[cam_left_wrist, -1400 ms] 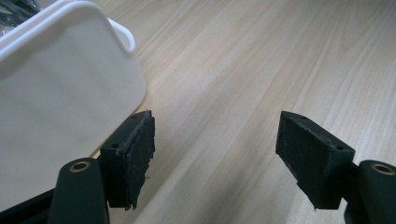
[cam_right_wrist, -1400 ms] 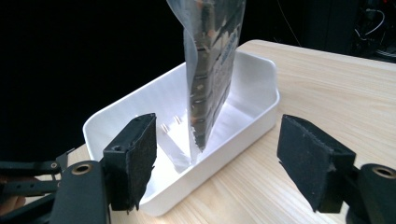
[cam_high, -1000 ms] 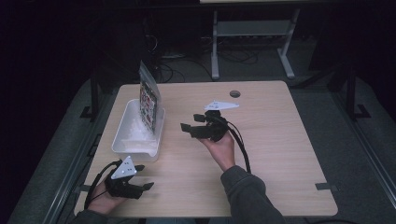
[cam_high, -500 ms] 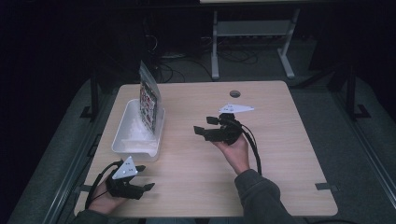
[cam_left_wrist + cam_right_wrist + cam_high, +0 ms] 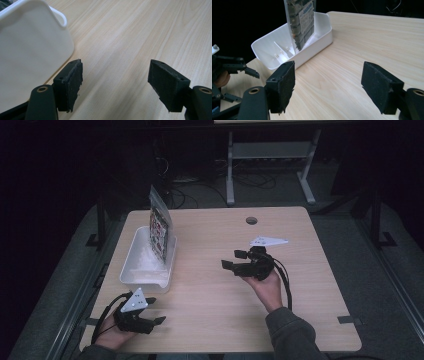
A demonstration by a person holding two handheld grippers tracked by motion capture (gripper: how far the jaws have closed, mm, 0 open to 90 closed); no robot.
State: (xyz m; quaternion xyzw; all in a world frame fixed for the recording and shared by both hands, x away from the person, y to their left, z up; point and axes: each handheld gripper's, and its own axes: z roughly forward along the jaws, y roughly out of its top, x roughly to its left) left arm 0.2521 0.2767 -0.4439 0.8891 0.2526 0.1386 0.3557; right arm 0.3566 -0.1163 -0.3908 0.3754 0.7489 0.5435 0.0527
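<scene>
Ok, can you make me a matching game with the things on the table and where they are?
Things:
1. white tray
2. snack bag
3. left gripper
4. right gripper

Places:
A. standing upright in the tray
B. near the table's front left corner
C. over the middle of the table, jaws open
D. along the table's left side

Pairs: 1-D, 2-A, 3-B, 4-C

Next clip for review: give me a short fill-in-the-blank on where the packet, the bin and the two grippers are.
1. The printed packet stands upright inside the white ____.
2. The white bin sits near the table's ____ edge in the high view.
3. The right gripper has its jaws ____, with nothing between them.
4. The left gripper rests on the wooden ____, its jaws open.

Missing words: bin; left; open; table
</scene>
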